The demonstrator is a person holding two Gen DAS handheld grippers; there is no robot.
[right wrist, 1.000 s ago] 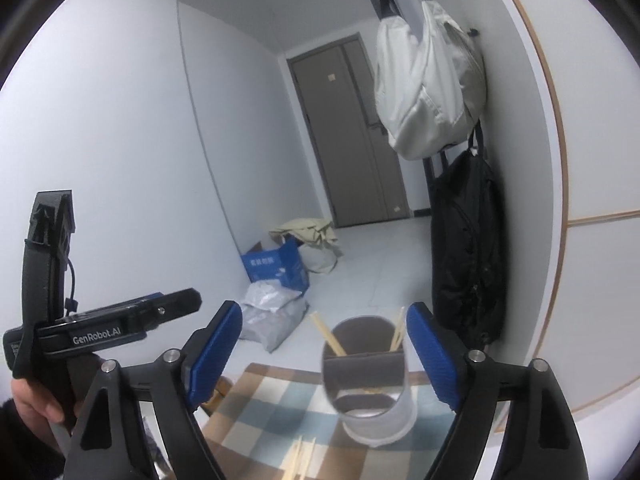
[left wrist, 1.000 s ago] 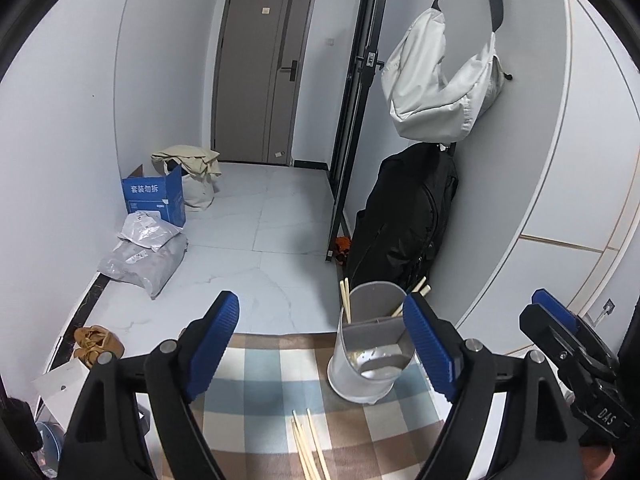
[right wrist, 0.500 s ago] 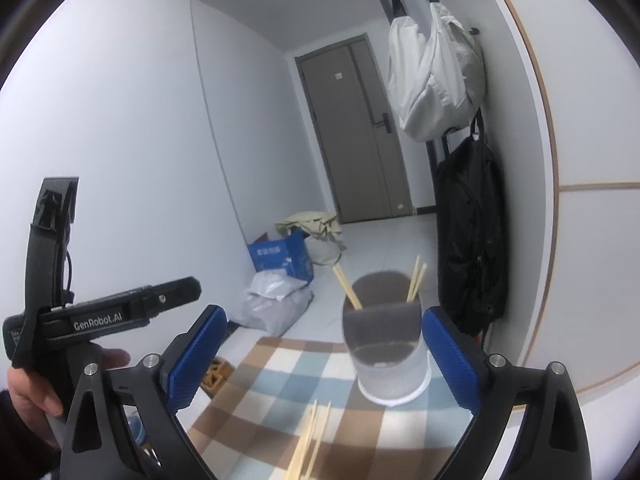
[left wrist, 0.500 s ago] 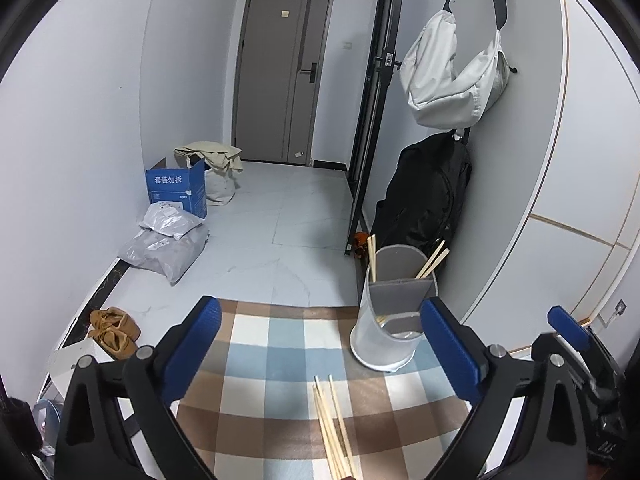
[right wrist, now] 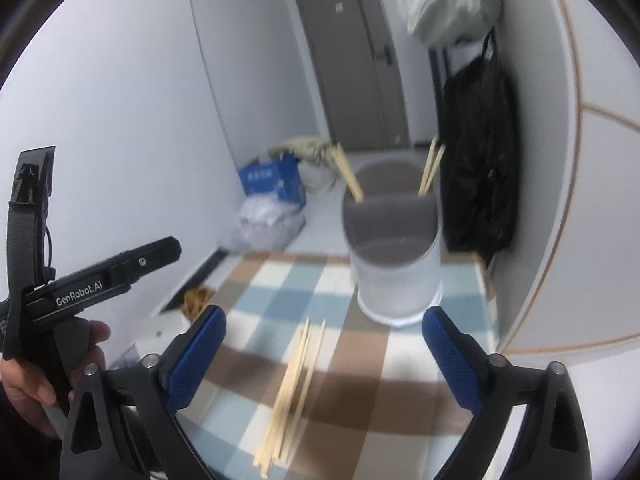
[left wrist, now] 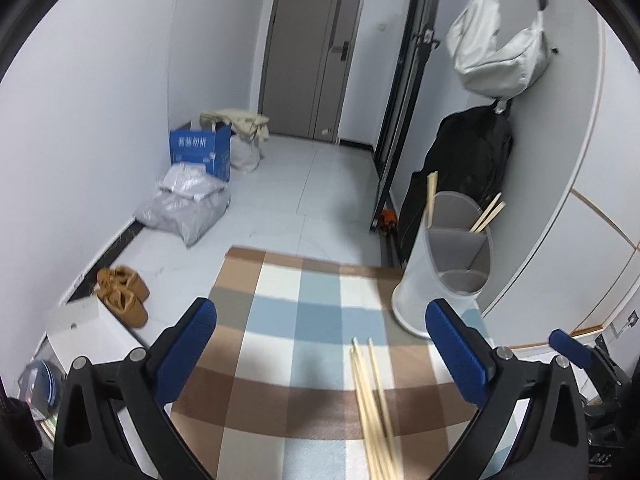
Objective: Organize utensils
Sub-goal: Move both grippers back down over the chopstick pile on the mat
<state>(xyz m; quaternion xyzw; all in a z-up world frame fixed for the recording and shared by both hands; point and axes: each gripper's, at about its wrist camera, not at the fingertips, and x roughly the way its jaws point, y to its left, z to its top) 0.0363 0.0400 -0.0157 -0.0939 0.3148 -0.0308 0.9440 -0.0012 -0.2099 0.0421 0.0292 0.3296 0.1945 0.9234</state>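
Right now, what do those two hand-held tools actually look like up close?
Each tool, left and right, is a black plastic frame with silver screws and two fingers carrying dimpled blue pads. The right wrist view also shows the left tool's black body with white "GenRobot.AI" lettering, a thin black cable, and the person's bare hand.

We see our right gripper (right wrist: 324,354) with its blue-padded jaws spread wide over a checked cloth (right wrist: 348,364). A loose bundle of wooden chopsticks (right wrist: 294,392) lies on the cloth between them. Farther off stands a divided utensil holder (right wrist: 396,256) with chopsticks (right wrist: 349,178) in its rear compartments. At left our left gripper (right wrist: 100,276) is held in a hand (right wrist: 24,384).
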